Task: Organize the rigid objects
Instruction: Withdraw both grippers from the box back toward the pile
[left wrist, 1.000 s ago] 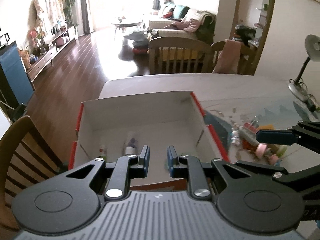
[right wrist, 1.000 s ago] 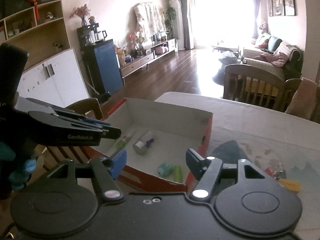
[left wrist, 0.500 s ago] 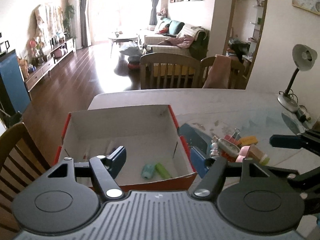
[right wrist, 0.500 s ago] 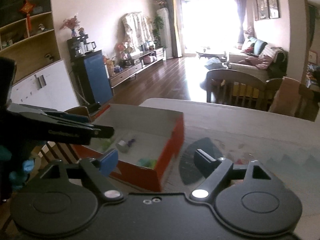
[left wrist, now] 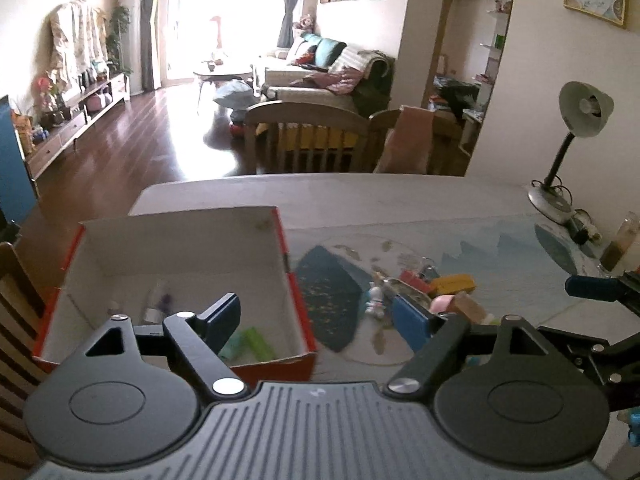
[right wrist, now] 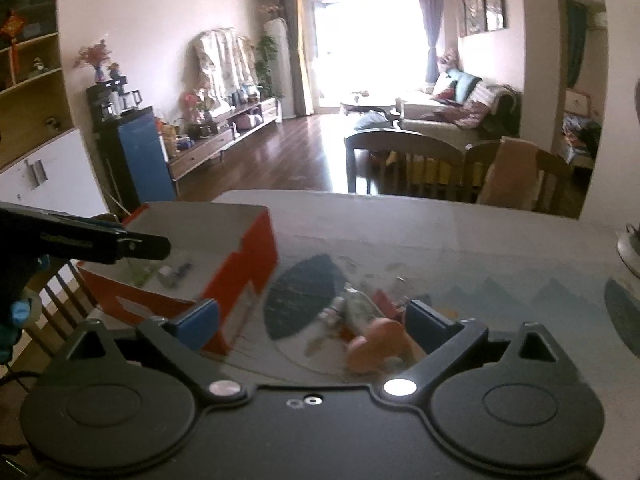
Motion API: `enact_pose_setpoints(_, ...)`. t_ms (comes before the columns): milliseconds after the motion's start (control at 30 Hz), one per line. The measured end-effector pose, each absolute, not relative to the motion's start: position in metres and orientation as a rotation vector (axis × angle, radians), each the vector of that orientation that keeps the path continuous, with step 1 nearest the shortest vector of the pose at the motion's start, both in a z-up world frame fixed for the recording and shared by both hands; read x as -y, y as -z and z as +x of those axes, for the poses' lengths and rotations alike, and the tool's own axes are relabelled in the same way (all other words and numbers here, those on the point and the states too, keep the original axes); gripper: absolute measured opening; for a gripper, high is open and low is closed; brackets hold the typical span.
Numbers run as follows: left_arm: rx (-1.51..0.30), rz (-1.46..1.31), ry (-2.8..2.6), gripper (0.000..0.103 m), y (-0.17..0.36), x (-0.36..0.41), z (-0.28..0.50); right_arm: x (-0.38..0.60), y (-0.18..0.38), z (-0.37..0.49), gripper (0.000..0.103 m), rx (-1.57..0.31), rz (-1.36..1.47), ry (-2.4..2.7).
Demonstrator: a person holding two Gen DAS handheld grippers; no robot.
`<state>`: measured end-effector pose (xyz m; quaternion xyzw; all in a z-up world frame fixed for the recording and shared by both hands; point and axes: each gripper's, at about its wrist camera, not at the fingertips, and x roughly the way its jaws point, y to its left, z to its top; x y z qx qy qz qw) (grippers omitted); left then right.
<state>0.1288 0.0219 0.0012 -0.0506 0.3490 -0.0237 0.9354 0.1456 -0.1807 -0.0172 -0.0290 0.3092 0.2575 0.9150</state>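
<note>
Both grippers hang over the counter (left wrist: 400, 208) with nothing between their fingers. The left gripper (left wrist: 316, 320) has its fingers spreading wide, one over the box (left wrist: 280, 232) and the other past the box's right wall, toward the pile (left wrist: 432, 292). The right gripper (right wrist: 312, 320) is opening too, close to its widest, and the pile (right wrist: 372, 320) sits just ahead of its fingers, right of the box (right wrist: 256, 256).

The box already holds a few things: a green tube (left wrist: 260, 344) near its front wall and a small bottle (left wrist: 154, 308) further left.

The pile is where I see trouble. The pieces lie touching and partly stacked: a pink roll (left wrist: 442, 304), a yellow block (left wrist: 456, 282), a little white figure (left wrist: 374, 298). Fingers this wide could close on 2 things at once, or shove a neighbour across the slick counter. The right view is smeared, so I cannot tell which piece it is lined up on.

The 2 grippers are also near each other beside the box's right wall. If both go for the pile together, they may knock fingers. A low carry could catch the box's red rim and tip or slide it toward the chair (left wrist: 16, 308) side.
</note>
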Motion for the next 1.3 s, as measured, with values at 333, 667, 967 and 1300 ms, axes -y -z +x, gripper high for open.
enact_pose_setpoints(333,-0.726,-0.153,0.13,0.099,0.022,0.027,0.152,0.226,0.044,0.169,0.098,-0.691,-0.078,-0.496)
enact_pose_setpoints(667,-0.79,-0.184,0.12,0.103,0.058,0.073,0.186,0.26,0.073,0.209,0.094,-0.741,-0.11,-0.477)
enact_pose_setpoints(967,-0.855,-0.171,0.119,0.103,0.095,0.104,0.217,0.266,0.112,0.256,0.08,-0.856,-0.097,-0.512)
enact_pose_setpoints(1300,-0.905,-0.202,0.09,0.103,0.121,0.112,0.234,0.264,0.141,0.28,0.072,-0.925,-0.125,-0.585)
